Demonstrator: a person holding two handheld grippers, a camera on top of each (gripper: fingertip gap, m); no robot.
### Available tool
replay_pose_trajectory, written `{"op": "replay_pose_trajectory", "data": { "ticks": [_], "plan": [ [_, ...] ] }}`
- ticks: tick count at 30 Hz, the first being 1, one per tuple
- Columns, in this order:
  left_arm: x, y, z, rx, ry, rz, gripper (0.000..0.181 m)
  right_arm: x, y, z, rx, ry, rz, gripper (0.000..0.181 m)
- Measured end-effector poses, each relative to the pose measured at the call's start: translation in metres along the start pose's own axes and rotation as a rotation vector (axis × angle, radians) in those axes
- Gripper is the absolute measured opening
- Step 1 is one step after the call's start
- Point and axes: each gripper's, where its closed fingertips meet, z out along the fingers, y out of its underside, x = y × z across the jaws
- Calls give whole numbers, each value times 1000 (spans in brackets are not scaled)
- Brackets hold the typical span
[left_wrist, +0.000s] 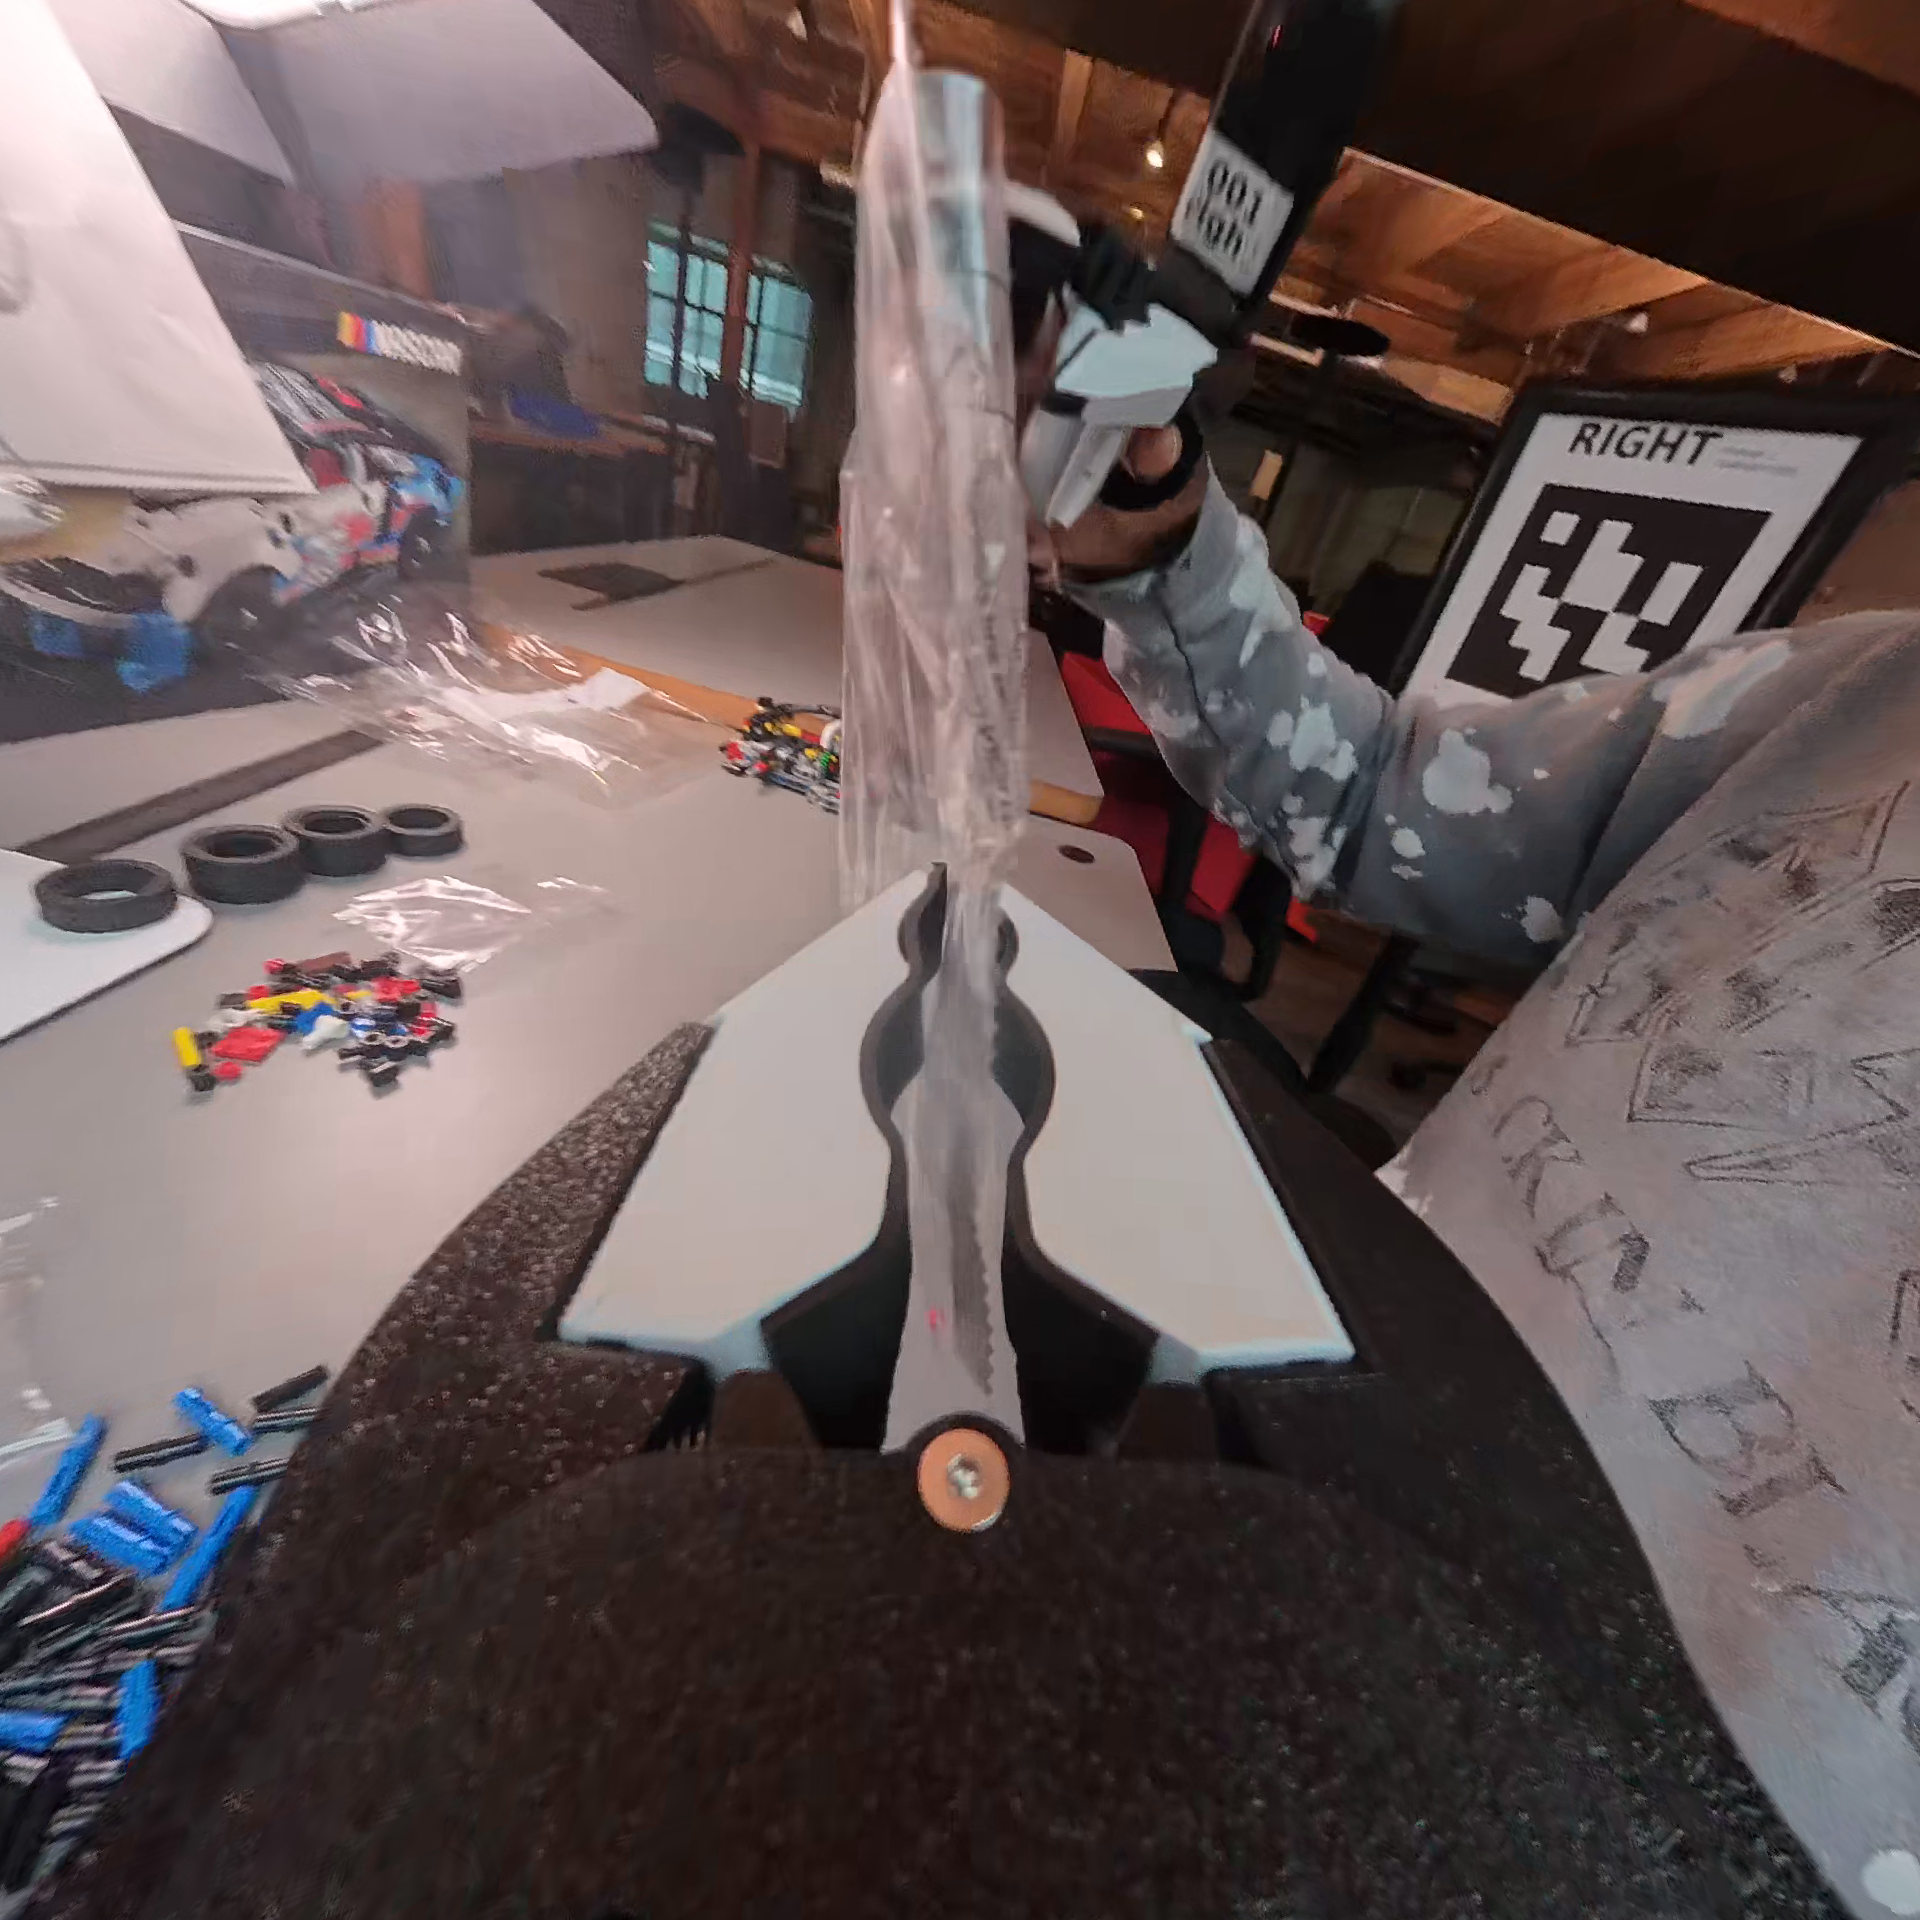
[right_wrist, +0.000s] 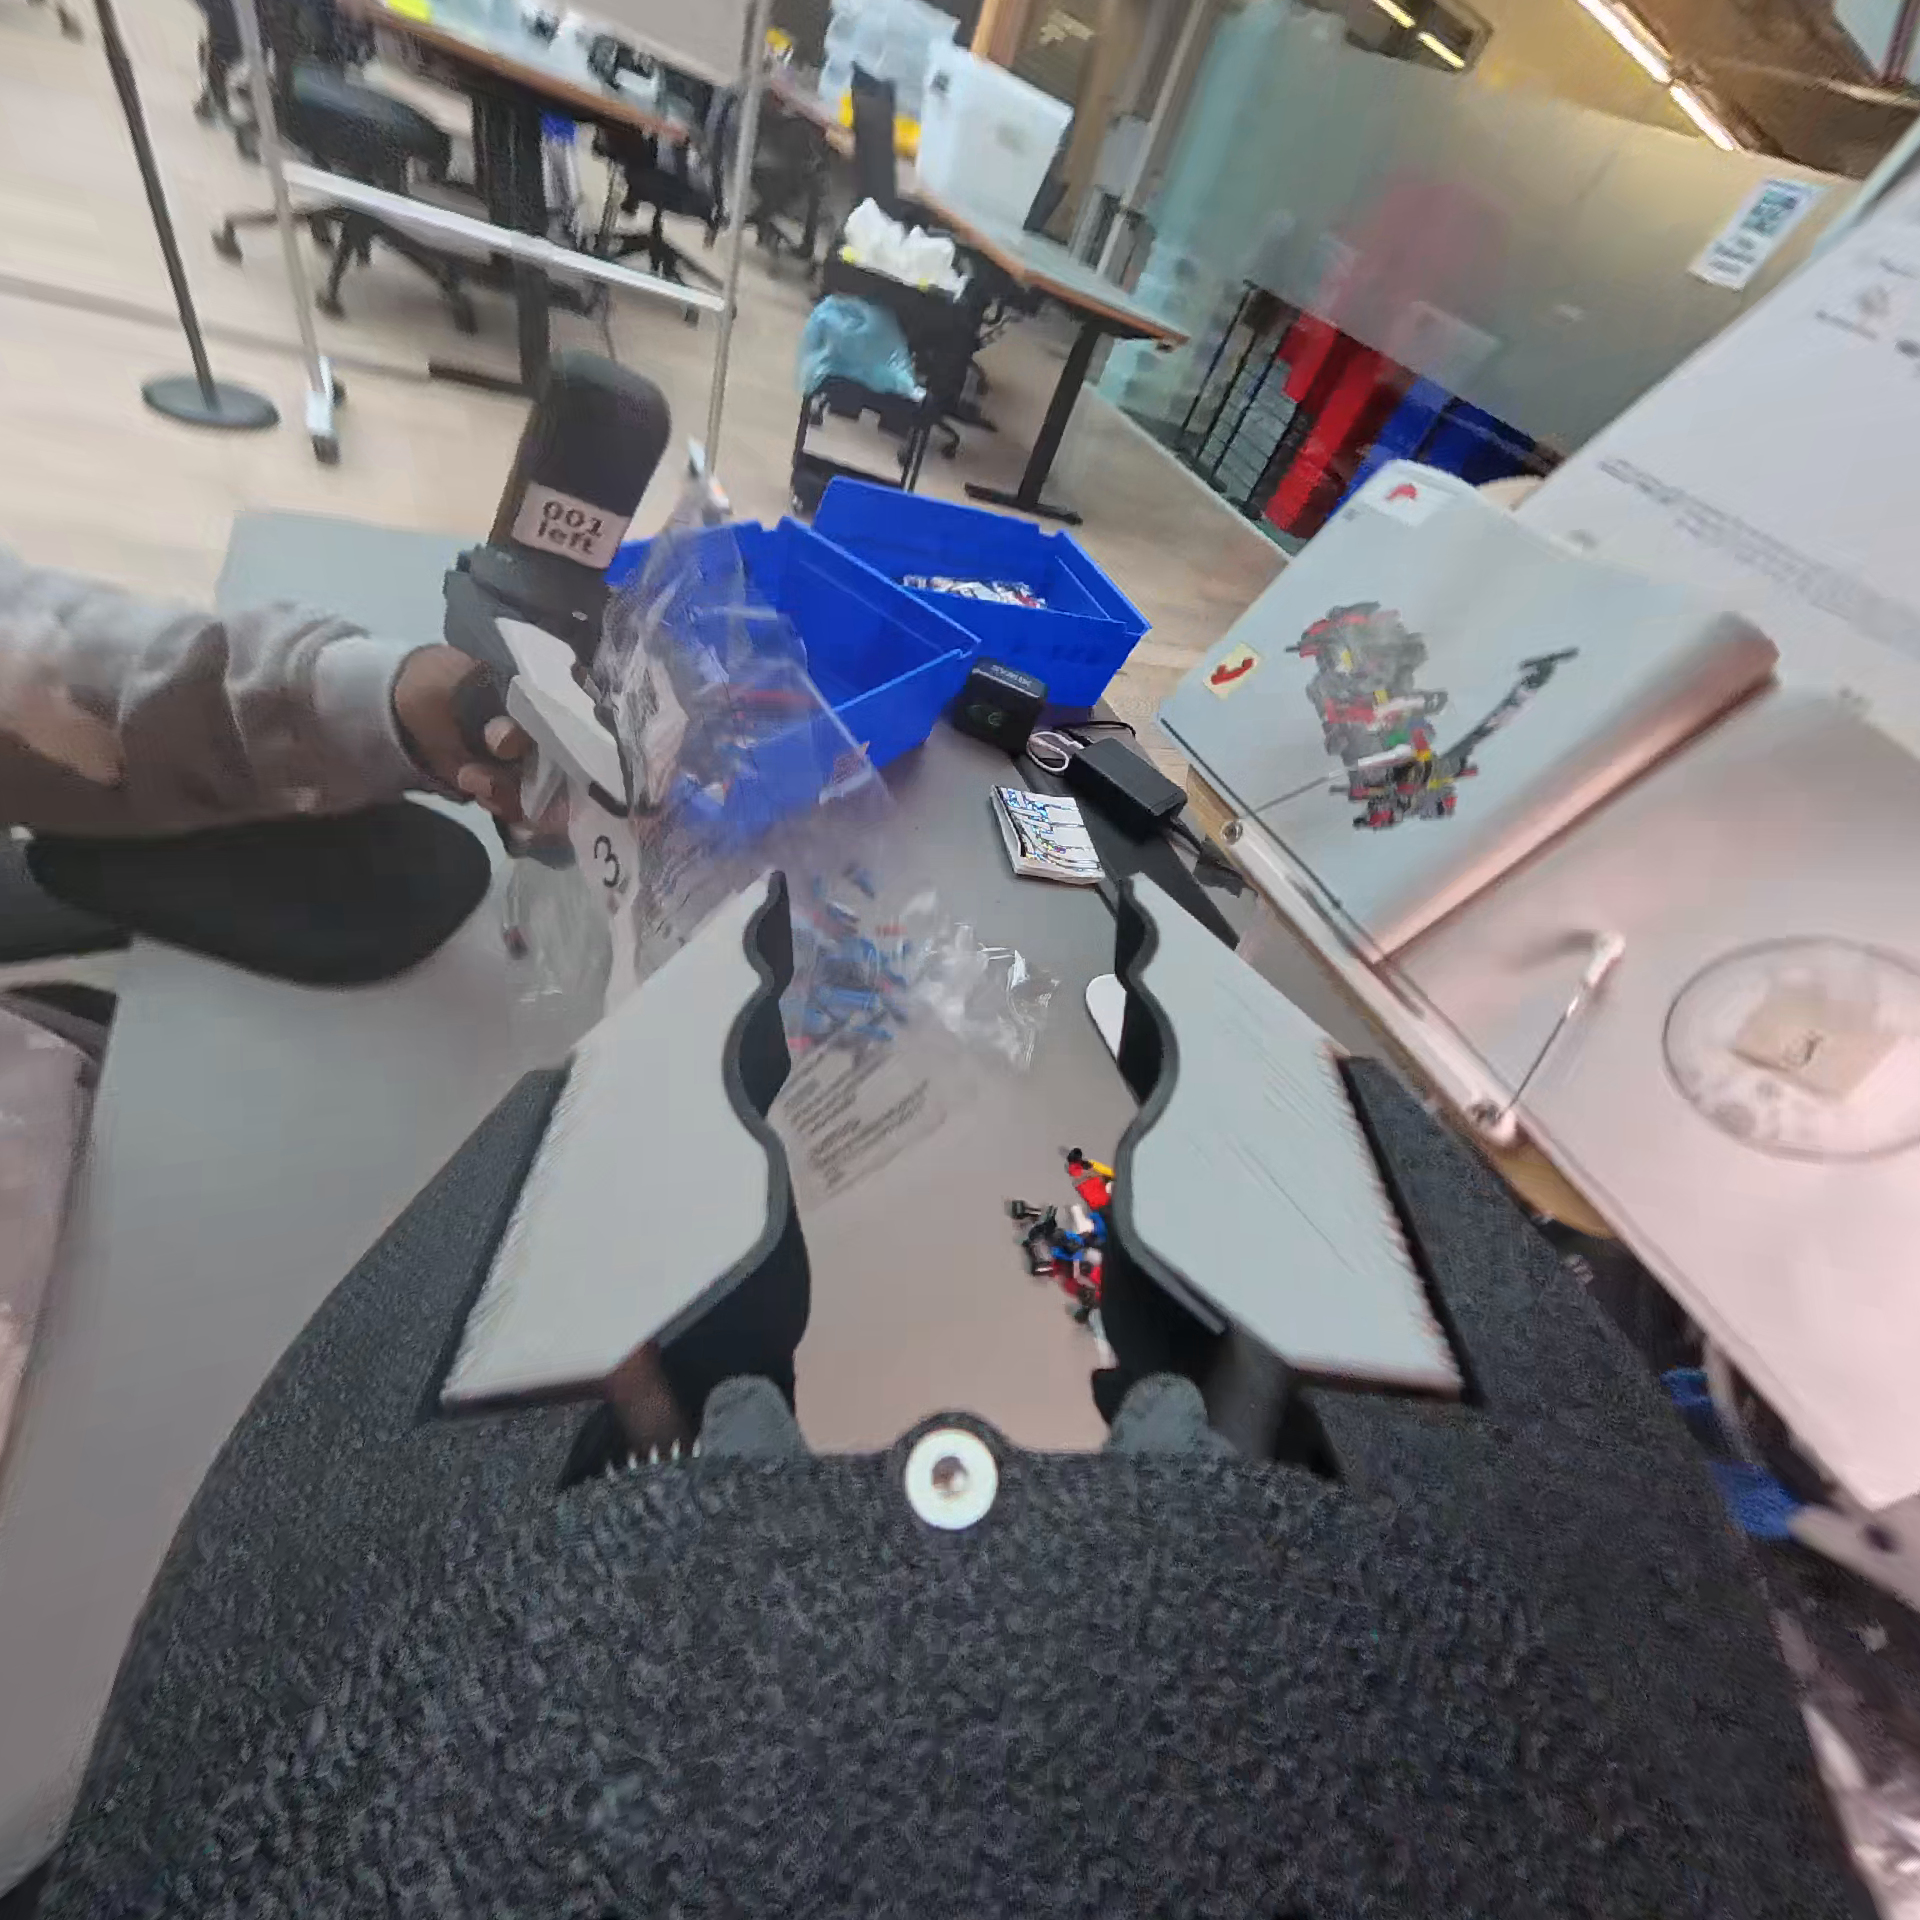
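My left gripper is shut on the lower edge of a clear plastic bag, which stands up from the fingertips. In the right wrist view the left gripper, held by a hand, lifts this bag above the grey table. My right gripper is open and holds nothing. Beyond its fingers lie a heap of small blue pieces and a crumpled clear bag on the table. In the left wrist view the right gripper hangs close beside the lifted bag.
Several black tyres, a pile of small coloured pieces, blue and black pins and a part-built model lie on the table. Blue bins, a black charger, a sticker sheet and a booklet on a stand lie ahead. Spacing between my two grippers at the tips: around 15 cm.
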Motion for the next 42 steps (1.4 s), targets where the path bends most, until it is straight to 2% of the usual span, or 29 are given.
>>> {"op": "replay_pose_trajectory", "data": {
  "ticks": [2, 5, 6, 7, 9, 11, 13, 16, 19, 22, 25, 26, 27, 29, 32, 36, 42],
  "plan": [
    [-3, -9, -13, 68, -19, 31, 1, 2, 33, -8, 29, 3, 157, 69],
    [-1, -12, -17, 117, 19, 38, 0, -22, 104, 15, 13, -106, 359, 80],
    [-1, -11, -15, 123, 32, 35, 0, -36, 117, 25, 43, -177, 409, 71],
    [-2, -8, -11, 118, 31, 29, 1, -51, 123, 32, 77, -247, 456, 54],
    [-3, 4, -5, 74, 24, 19, 7, -77, 125, 41, 105, -351, 433, 4],
    [0, 17, -5, 4, 27, 13, 23, -79, 128, 42, 106, -312, 326, 0],
    [3, 26, -14, -54, 32, 5, 31, -72, 131, 32, 95, -289, 310, 0],
    [-6, 57, -28, -211, -36, 22, 29, -71, 136, 16, 95, -292, 326, 0],
    [-26, 101, -29, -431, -136, 55, 27, -76, 144, 19, 85, -298, 360, 1],
    [-37, 123, -27, -560, -184, 91, 11, -75, 152, 22, 87, -296, 372, 8],
    [-38, 122, -27, -533, -195, 96, 4, -90, 183, 26, -67, -353, 390, 48],
    [-39, 121, -28, -518, -202, 100, 2, -96, 193, 28, -108, -376, 395, 51],
    [-38, 121, -28, -506, -196, 100, 0, -100, 200, 32, -126, -372, 390, 48],
    [-34, 122, -28, -490, -172, 85, 0, -98, 207, 39, -152, -336, 369, 24],
    [-35, 120, -33, -484, -171, 64, 0, -95, 193, 35, -88, -363, 343, 12],
    [-34, 125, -37, -506, -178, 63, 0, -92, 189, 31, -65, -348, 331, 6],
    [-25, 123, 7, -508, -130, 110, 0, -118, 180, 72, -82, -331, 202, 3]
  ]
}}
